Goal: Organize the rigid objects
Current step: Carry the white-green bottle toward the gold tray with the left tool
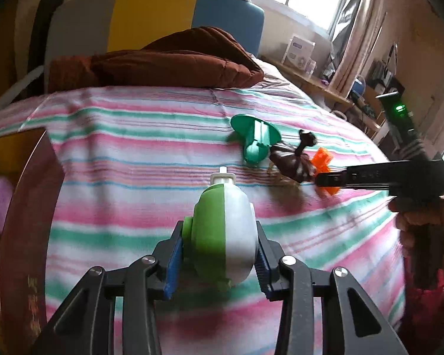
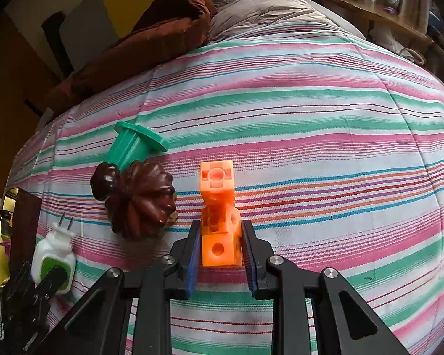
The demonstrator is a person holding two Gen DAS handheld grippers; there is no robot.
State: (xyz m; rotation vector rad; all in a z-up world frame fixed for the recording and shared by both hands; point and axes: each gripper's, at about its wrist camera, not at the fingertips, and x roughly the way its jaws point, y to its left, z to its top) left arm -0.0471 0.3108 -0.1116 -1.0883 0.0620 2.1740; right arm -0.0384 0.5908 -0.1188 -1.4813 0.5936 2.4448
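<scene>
Two grippers clamped: left gripper (image 1: 220,261) on green-white plug (image 1: 225,236), right gripper (image 2: 220,248) on orange cubes (image 2: 220,222).

I see a bedspread (image 2: 310,124) striped pink, white and mint green, with thin red, blue and orange lines. My left gripper (image 1: 220,254) is black with blue pads; the plug-in device (image 1: 225,233) in it is half lime green, half white, white prongs end. My right gripper (image 2: 219,251) is also black with blue pads; the linked cube block piece (image 2: 219,207) in it is bright orange. The ribbed pumpkin-shaped thing (image 2: 139,201) is dark glossy brown. The flanged plastic piece (image 2: 136,145) is teal green. The blanket (image 1: 162,59) is rust brown. The headboard (image 1: 154,14) has grey, yellow and blue panels.
</scene>
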